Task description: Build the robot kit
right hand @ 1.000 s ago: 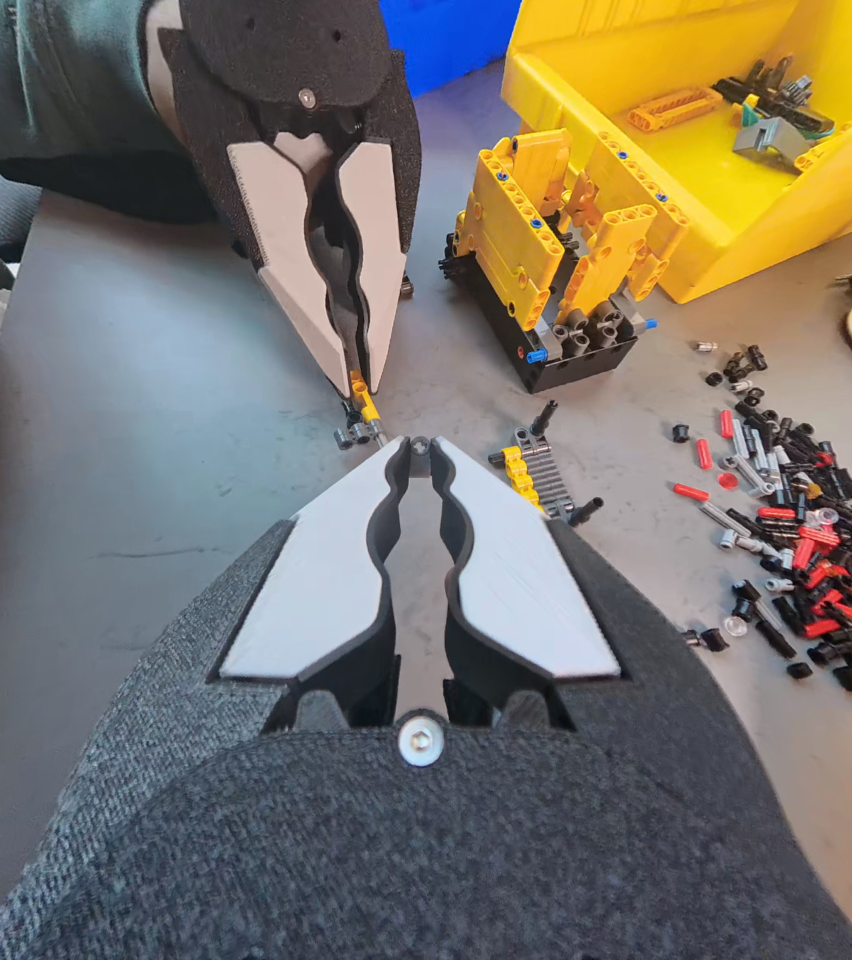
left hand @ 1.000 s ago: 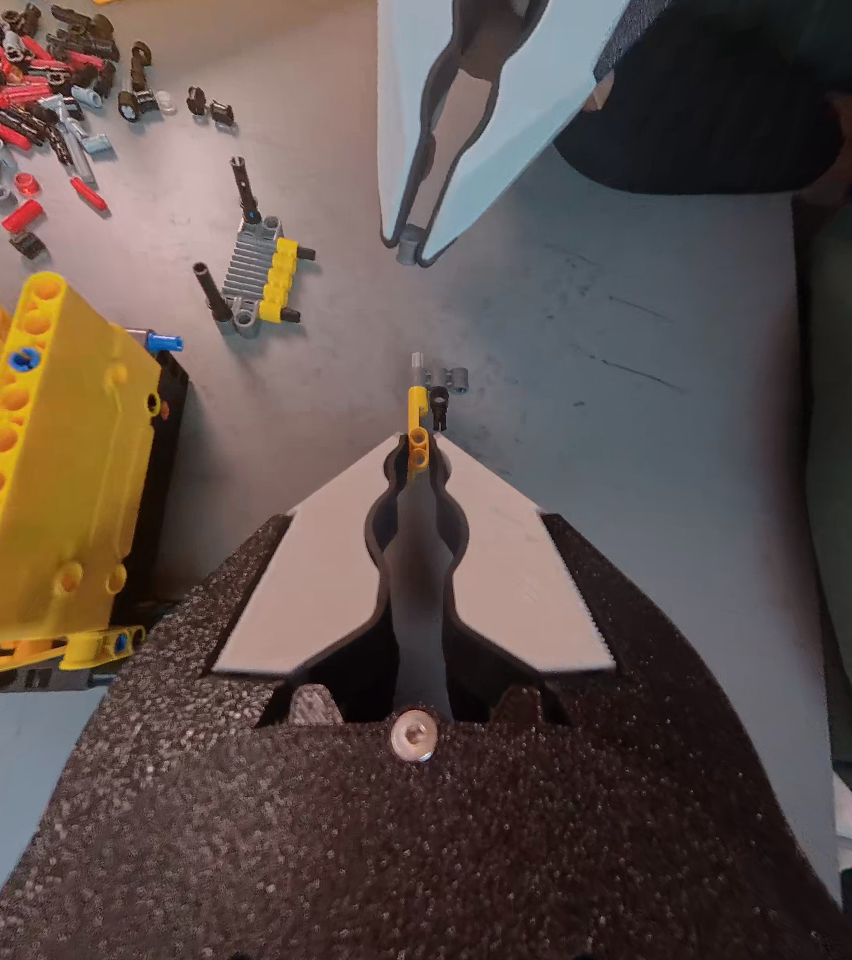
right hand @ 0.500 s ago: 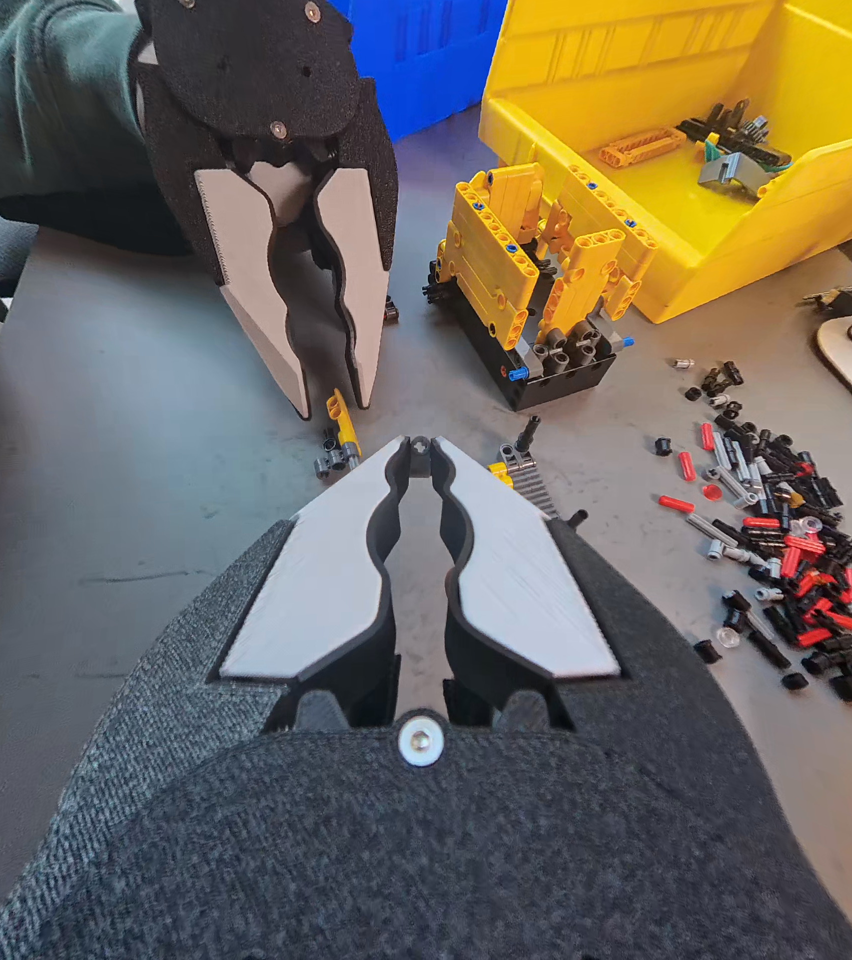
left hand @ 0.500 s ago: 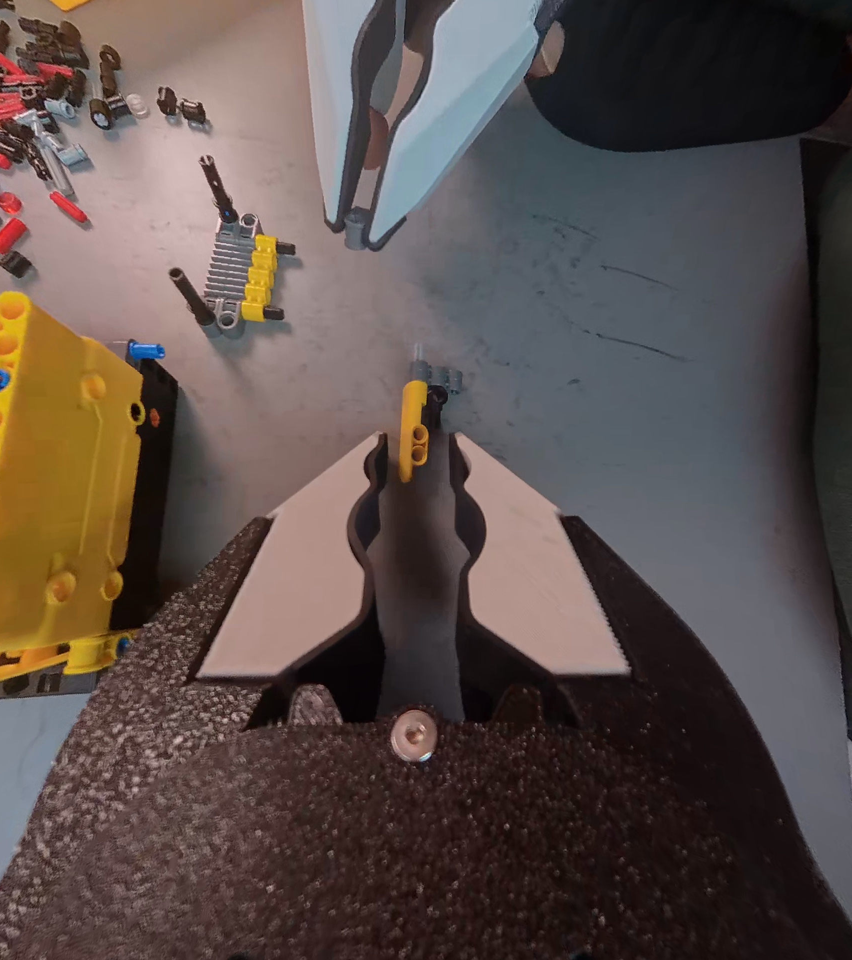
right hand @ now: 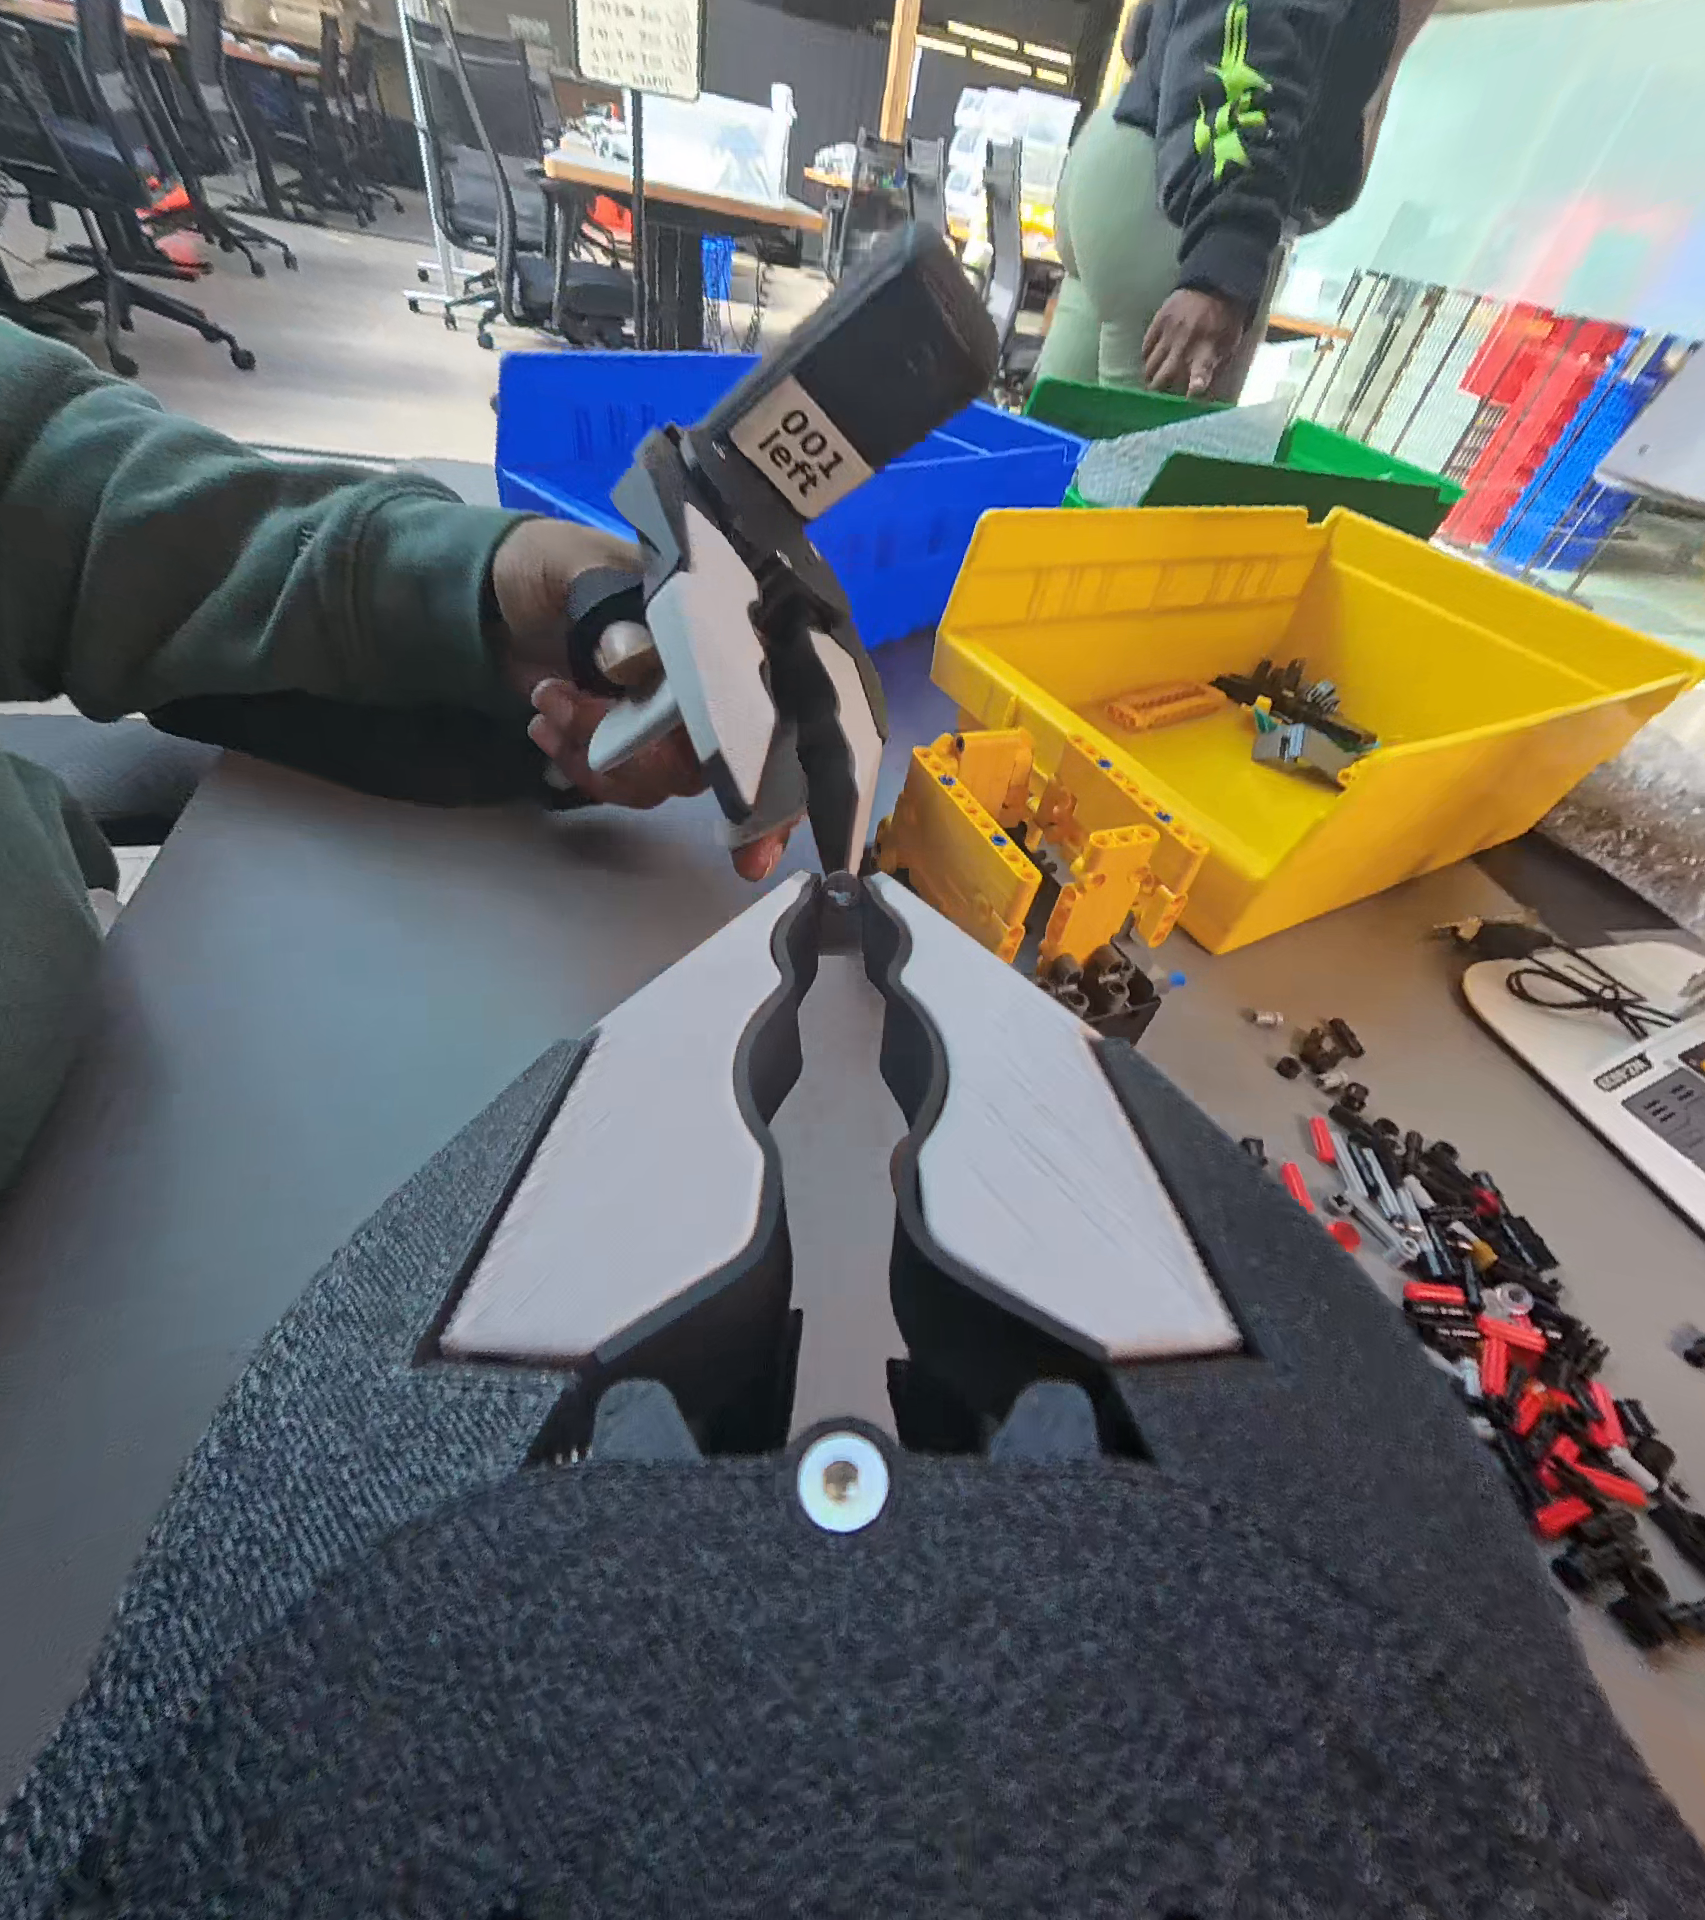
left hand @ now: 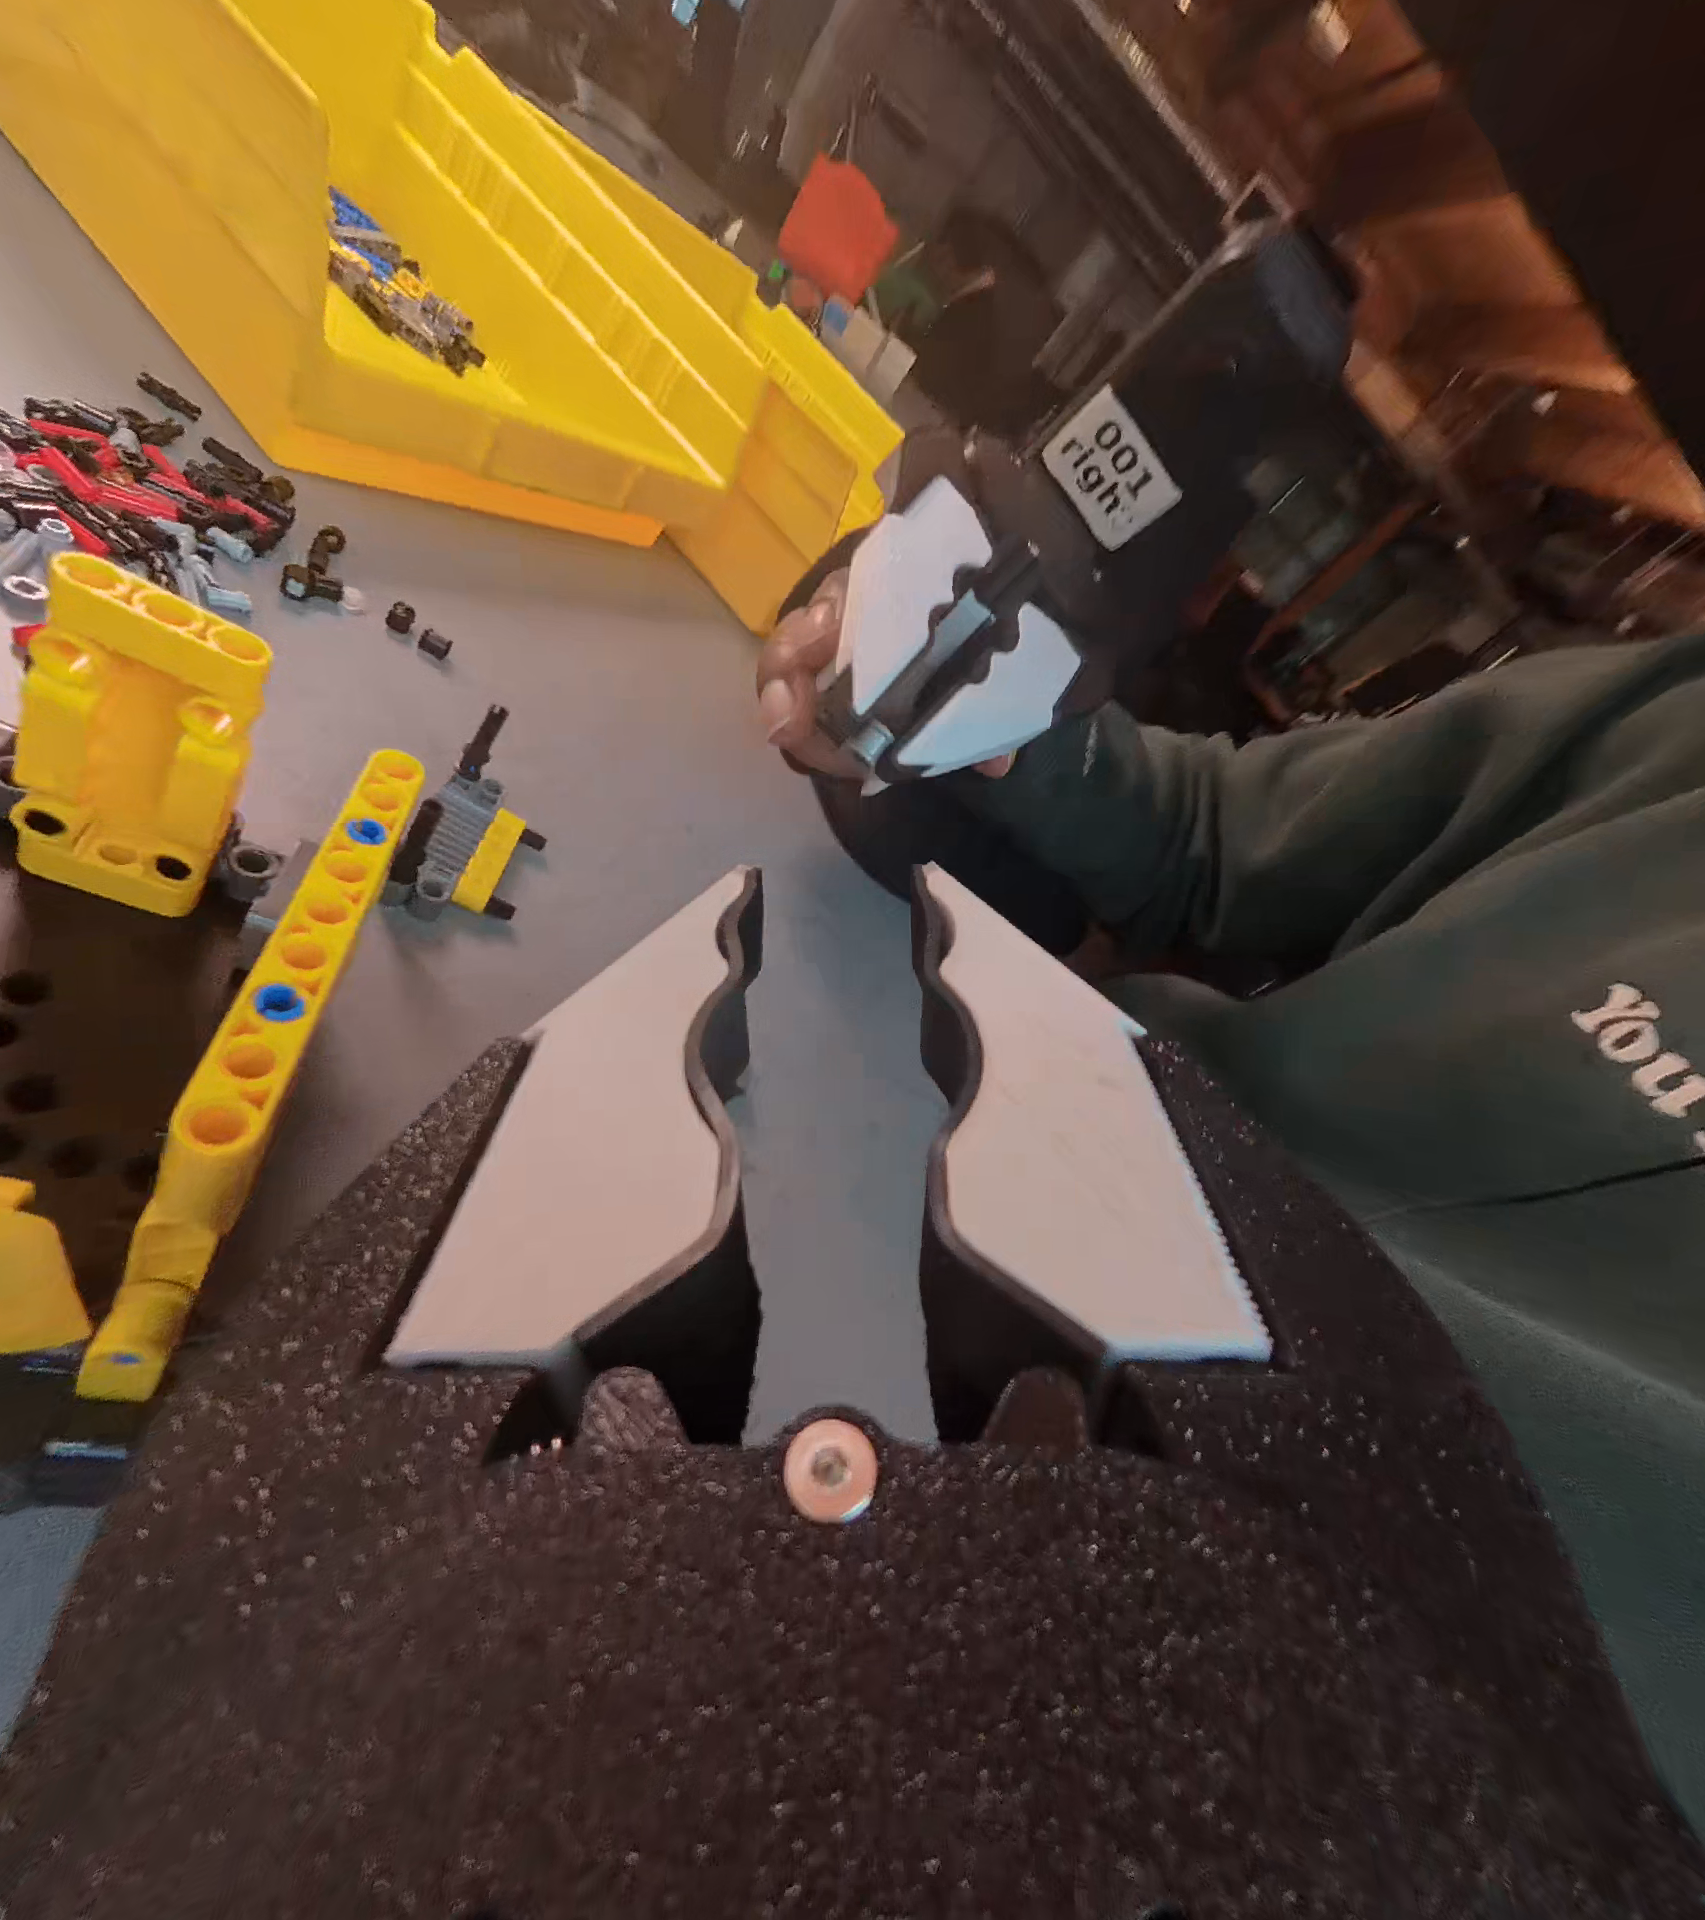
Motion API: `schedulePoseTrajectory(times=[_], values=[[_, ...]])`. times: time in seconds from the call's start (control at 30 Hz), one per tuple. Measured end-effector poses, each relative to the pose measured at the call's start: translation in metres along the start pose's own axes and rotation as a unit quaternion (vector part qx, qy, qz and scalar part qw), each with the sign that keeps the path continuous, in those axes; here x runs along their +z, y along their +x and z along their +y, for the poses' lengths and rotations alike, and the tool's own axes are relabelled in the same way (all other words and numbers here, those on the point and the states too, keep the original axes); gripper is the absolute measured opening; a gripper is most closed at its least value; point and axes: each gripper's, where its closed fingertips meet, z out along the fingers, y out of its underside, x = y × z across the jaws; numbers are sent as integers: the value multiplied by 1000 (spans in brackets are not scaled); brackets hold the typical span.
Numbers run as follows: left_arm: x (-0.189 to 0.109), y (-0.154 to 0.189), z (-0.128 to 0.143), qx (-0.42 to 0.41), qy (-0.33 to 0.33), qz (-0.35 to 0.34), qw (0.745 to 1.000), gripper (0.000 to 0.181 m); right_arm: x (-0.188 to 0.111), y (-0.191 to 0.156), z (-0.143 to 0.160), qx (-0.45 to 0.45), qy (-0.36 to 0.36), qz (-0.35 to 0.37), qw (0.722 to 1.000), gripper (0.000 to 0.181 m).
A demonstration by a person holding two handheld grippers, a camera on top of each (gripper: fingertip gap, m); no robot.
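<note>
Both grippers have lifted off the surface (right hand: 328,1039) since the earlier frames and are tilting up toward the room. Left gripper (left hand: 835,904) has let go of the small yellow-and-grey piece it was pinching a second ago; its fingers are now standing apart with nothing between them, only bare grey surface showing in the gap. That piece isn't showing in either view now. Right gripper (right hand: 840,889) is staying clamped on a small grey pin (right hand: 840,891) at its fingertips, with the left gripper's tips hanging just above it in the right wrist view. Left of the left gripper, a partly built yellow model (left hand: 136,769) is sitting on a black perforated base, with a long yellow beam (left hand: 292,987) along its edge. Just beyond that, a small grey-and-yellow subassembly (left hand: 463,847) is lying on the surface. Loose red, black and grey pins (right hand: 1492,1320) are lying scattered to the right of the right gripper. Yellow bin (right hand: 1450,810) with a few parts inside is sitting behind the model, blue bin (right hand: 599,416) farther back.
</note>
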Motion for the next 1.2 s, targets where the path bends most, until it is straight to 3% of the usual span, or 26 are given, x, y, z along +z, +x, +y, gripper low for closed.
schedulePoseTrajectory(times=[0.2,0.37,0.5,0.77,1.2], values=[[0,14,-10,-61,47,80,994,26,3,-13,-15,-29,36,-6,999,6],[0,28,-15,-82,64,139,985,25,3,-21,-27,0,77,-27,997,6],[2,37,-16,-85,65,170,980,25,9,-23,-25,-15,72,-24,997,7],[1,30,-16,-97,68,159,980,12,10,-21,-20,-63,61,7,996,7],[5,28,-12,-111,61,159,979,8,13,-23,-15,-134,42,37,989,7]])
